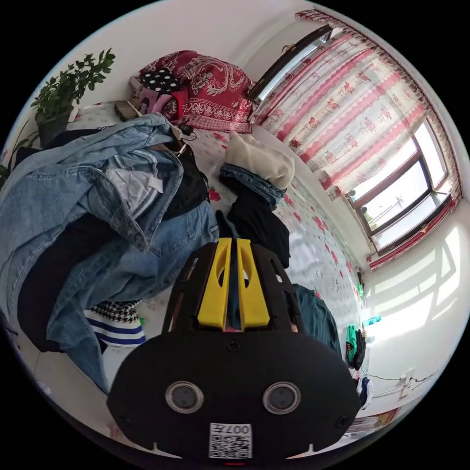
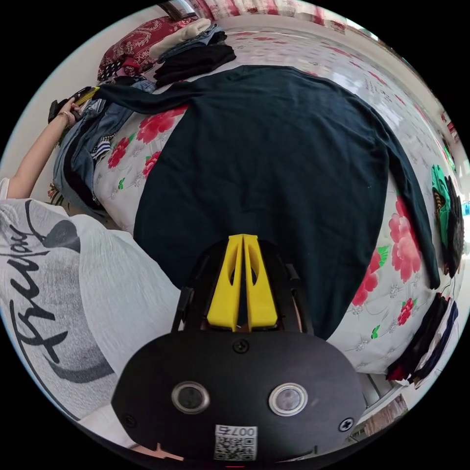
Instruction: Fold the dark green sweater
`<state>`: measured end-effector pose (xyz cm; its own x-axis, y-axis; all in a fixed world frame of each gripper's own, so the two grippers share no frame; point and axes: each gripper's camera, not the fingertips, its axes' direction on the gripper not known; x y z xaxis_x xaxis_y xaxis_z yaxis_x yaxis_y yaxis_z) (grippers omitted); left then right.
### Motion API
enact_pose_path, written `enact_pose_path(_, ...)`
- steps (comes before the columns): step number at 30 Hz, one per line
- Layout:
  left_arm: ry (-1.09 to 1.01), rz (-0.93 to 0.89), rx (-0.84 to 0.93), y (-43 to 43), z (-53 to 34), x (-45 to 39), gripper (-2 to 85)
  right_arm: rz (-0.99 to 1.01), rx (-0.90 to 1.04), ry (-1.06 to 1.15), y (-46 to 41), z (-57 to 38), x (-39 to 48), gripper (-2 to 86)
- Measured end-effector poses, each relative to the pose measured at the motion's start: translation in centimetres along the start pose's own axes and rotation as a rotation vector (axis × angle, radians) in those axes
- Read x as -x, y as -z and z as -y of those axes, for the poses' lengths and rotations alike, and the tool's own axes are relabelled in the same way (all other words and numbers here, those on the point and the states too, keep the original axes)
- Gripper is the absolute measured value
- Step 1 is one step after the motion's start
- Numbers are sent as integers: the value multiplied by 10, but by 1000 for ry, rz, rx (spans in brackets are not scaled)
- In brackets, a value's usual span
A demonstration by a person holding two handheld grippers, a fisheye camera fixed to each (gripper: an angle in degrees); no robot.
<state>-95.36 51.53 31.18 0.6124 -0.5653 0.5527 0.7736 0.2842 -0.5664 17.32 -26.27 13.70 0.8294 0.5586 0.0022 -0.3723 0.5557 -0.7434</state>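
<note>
sweater: I see it spread flat on the flowered bed, one sleeve stretched toward the clothes pile
left gripper: fingers clamped on that sleeve's end
right gripper: fingers together at the hem; grip on cloth, cannot tell

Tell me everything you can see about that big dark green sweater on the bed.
The dark green sweater lies spread flat on the floral bed cover, its body smooth, in a soft plain knit. One sleeve runs down along its side toward the bed's edge. The other sleeve stretches out to the left tongs, which appear shut on its cuff, above a heap of denim clothes. The right tongs, jaws together, sit at the hem; whether they pinch it cannot be told.
</note>
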Motion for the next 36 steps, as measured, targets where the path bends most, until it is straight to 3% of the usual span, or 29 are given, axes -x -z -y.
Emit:
enact_pose_path(7,-533,-322,-42,34,-69,-221,-6,-4,-65,-114,16,-25,-27,-3)
enact_pose_path(10,-816,-545,21,46,-168,-334,-1,-38,-76,-190,19,-46,-43,-3)
enact_pose_path(12,-999,-711,176,36,-272,-399,12,-35,-88,-245,19,-62,-54,-3)
enact_pose_path(15,-1168,-805,380,11,-406,-427,89,-12,-100,-349,17,-92,-73,-3)
enact_pose_path(18,-1255,-714,603,-14,-503,-407,132,3,-115,-416,15,-121,-86,-2)
enact_pose_path(23,-1185,-444,781,-45,-543,-321,113,12,-172,-434,14,-146,-98,0)
enact_pose_path(29,-960,-114,776,-77,-523,-239,81,2,-270,-303,25,-119,-98,13)
enact_pose_path(36,-830,-93,685,-93,-516,-219,76,-212,-174,-7,-1,-46,-65,14)
